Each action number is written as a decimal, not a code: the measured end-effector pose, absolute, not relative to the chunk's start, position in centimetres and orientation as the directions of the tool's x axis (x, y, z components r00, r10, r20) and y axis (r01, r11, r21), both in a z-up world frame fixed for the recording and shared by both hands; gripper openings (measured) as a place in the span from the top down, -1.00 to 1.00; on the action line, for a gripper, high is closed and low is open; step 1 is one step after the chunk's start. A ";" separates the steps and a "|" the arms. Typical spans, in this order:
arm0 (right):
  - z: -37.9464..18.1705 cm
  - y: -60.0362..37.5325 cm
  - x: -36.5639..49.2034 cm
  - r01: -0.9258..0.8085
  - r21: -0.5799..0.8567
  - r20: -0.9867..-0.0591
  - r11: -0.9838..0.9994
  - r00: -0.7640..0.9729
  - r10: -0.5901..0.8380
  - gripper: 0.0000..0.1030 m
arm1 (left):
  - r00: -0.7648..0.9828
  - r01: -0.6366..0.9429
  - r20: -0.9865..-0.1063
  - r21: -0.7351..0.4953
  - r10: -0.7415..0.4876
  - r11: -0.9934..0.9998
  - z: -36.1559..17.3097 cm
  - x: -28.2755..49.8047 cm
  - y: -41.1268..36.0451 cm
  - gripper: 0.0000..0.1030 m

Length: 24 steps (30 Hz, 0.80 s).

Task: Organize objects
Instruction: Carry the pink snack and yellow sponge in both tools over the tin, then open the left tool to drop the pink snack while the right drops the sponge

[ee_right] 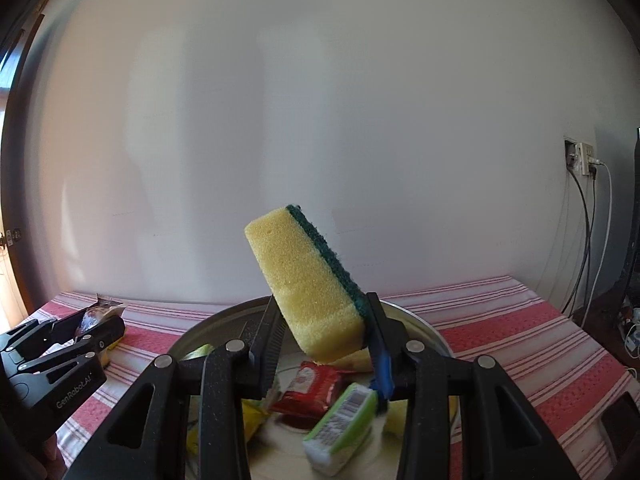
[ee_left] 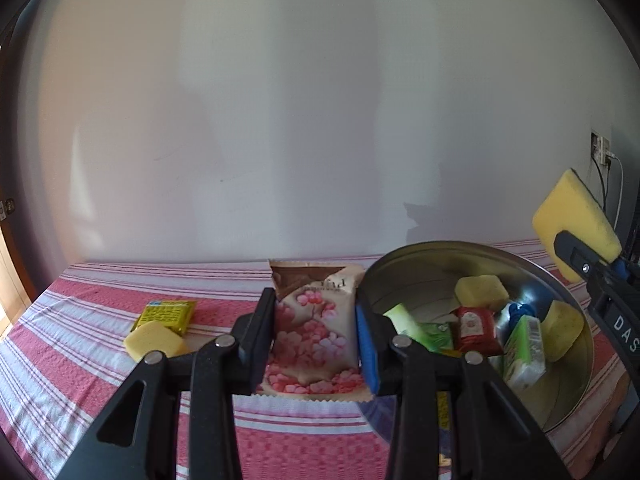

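Both my grippers carry items at the round metal tin (ee_left: 404,268).

My left gripper (ee_left: 316,334) clamps a pink floral sachet (ee_left: 314,320), writing unreadable; its body reads "GenRobot.AI". My right gripper (ee_right: 326,338) pinches a yellow sponge with green scourer (ee_right: 308,280) above the tin.

Claws: two, the left claw (ee_left: 316,332) and the right claw (ee_right: 326,344)
Metal bowls: one (ee_left: 404,268)
Floral packets: one (ee_left: 316,332)
Scrub sponges with a green pad: one (ee_right: 308,284)
Plain yellow sponges: three, two in the bowl (ee_left: 482,290) (ee_left: 564,330), one on the cloth (ee_left: 154,338)
Red packets: one (ee_left: 476,328)
Yellow packets on the cloth: one (ee_left: 168,312)
Green-and-white packs: one (ee_left: 524,346)
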State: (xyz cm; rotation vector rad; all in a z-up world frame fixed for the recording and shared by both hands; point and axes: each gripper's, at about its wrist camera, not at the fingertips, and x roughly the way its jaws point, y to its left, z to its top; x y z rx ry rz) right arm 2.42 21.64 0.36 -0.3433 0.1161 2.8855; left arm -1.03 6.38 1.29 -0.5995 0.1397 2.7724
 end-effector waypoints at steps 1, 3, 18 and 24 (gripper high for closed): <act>0.4 22.0 2.5 -0.245 0.048 -0.240 -0.968 -0.944 0.227 0.20 | -0.866 -0.318 -0.417 0.031 0.277 -0.948 1.3 -1.0 6.8 0.29; 0.4 22.8 2.5 -0.261 0.040 -0.239 -0.965 -0.940 0.244 0.20 | -0.864 -0.329 -0.414 0.033 0.286 -0.944 1.4 -0.9 7.6 0.29; -0.4 27.3 2.3 -0.338 -0.028 -0.281 -0.941 -0.901 0.332 0.20 | -0.833 -0.414 -0.424 0.055 0.355 -0.908 1.5 -1.1 13.5 0.29; -0.7 28.3 2.3 -0.341 -0.045 -0.303 -0.939 -0.891 0.338 0.20 | -0.819 -0.424 -0.443 0.040 0.364 -0.905 1.1 -1.9 14.8 0.29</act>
